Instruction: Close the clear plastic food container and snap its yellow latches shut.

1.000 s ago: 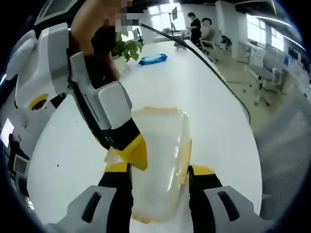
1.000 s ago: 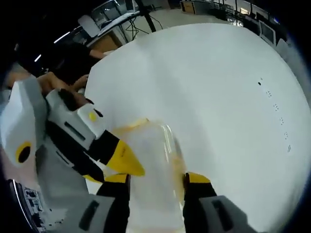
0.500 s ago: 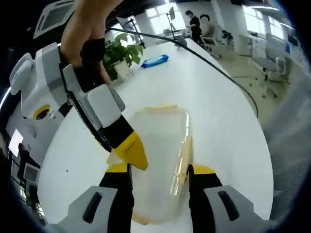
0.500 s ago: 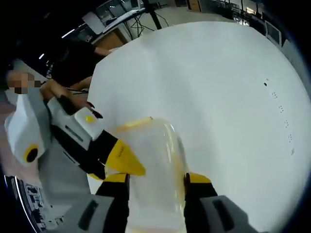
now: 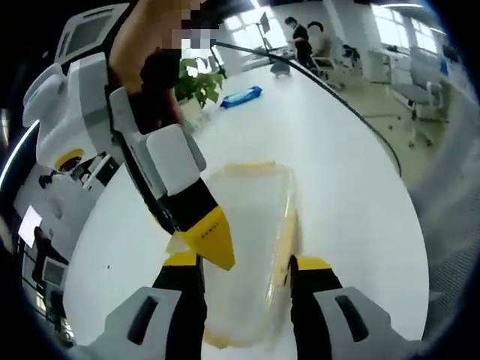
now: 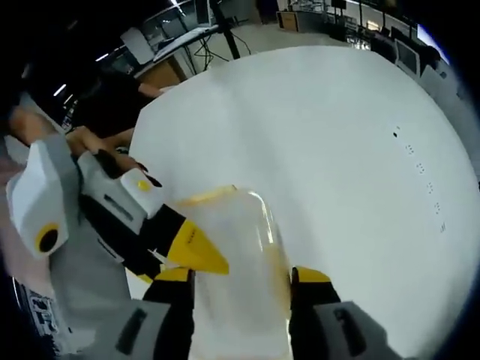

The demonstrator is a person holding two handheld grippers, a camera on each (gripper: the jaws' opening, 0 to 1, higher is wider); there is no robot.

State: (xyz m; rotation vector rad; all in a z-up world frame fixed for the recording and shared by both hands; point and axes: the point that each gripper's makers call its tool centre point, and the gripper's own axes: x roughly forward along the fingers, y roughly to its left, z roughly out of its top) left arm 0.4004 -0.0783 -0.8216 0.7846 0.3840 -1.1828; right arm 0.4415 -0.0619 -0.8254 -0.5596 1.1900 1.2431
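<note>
Clear plastic with yellow edging: in the left gripper view the food container (image 5: 251, 247) lies on the white bench (image 5: 337, 172), straight ahead of my left tongs (image 5: 244, 262). My two yellow-tipped jaws stand spread, one on each side of the container's near end, the right one just beside the yellow latch (image 5: 289, 236) along that side; I cannot tell whether either jaw touches the plastic. My right tongs (image 5: 210, 238) come in from the upper left, their yellow tip resting over the container's left edge, with my hand (image 5: 146, 52) behind them. Farther back on the bench are a potted plant (image 5: 199, 79) and a blue packet (image 5: 241, 95), and a dark cable (image 5: 330, 94) runs along the bench's far side. People sit at desks well beyond.

In the right gripper view, the same container (image 6: 236, 262) sits between the spread jaws of my right tongs (image 6: 241, 274), its yellow rim showing at the far end. My left tongs (image 6: 199, 253) reach in from the left, yellow tip at the container's left edge. The white bench (image 6: 337, 150) spreads out beyond.
</note>
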